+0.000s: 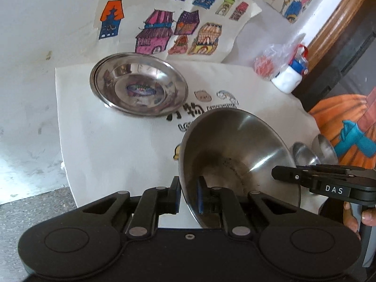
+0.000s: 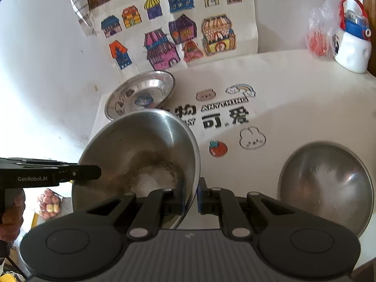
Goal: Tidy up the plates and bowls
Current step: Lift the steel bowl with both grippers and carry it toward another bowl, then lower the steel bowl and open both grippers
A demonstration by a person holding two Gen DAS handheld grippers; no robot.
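Note:
A steel bowl [image 1: 239,162] is held tilted above the white table by both grippers on opposite rims. My left gripper [image 1: 189,196] is shut on its left rim. My right gripper [image 2: 190,198] is shut on its right rim; the bowl also shows in the right wrist view [image 2: 138,155]. A shiny steel plate [image 1: 138,84] lies flat at the back left of the table and shows in the right wrist view [image 2: 141,94] too. A second steel bowl [image 2: 326,183] rests on the table at the right.
The white table [image 2: 293,82] carries printed stickers. Coloured house drawings [image 2: 178,23] hang on the wall behind. A plastic bag [image 2: 322,33] and a white bottle [image 2: 352,47] stand at the back right corner. An orange pumpkin picture [image 1: 340,117] is at the right.

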